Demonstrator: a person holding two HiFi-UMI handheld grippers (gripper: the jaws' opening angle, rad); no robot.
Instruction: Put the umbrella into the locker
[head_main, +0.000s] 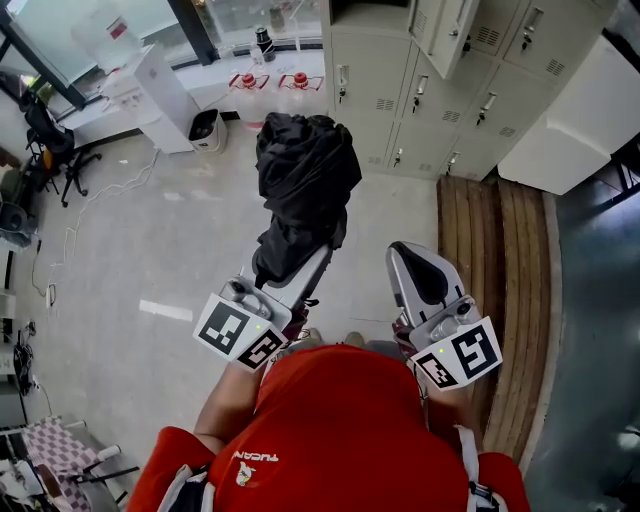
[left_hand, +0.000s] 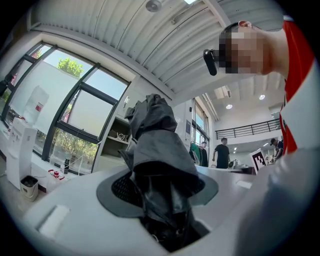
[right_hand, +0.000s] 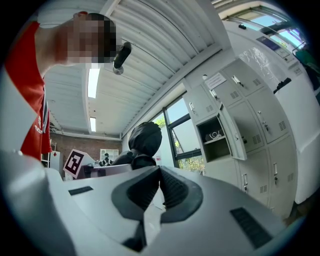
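Pinching umbrella (head_main: 305, 170), left hand-held gripper (left_hand: 162, 195), right hand-held gripper (right_hand: 159, 175) pressed together, own view only

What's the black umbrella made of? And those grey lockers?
The umbrella looks like thin black fabric, probably nylon: it crumples in soft, slightly shiny folds. The lockers look like painted metal, pale grey and smooth, with vent slots and small handles.

The umbrella (head_main: 305, 180) is black, the lockers (head_main: 375, 75) pale grey, the person's shirt (head_main: 340, 430) red, the slatted boards (head_main: 500, 300) brown.
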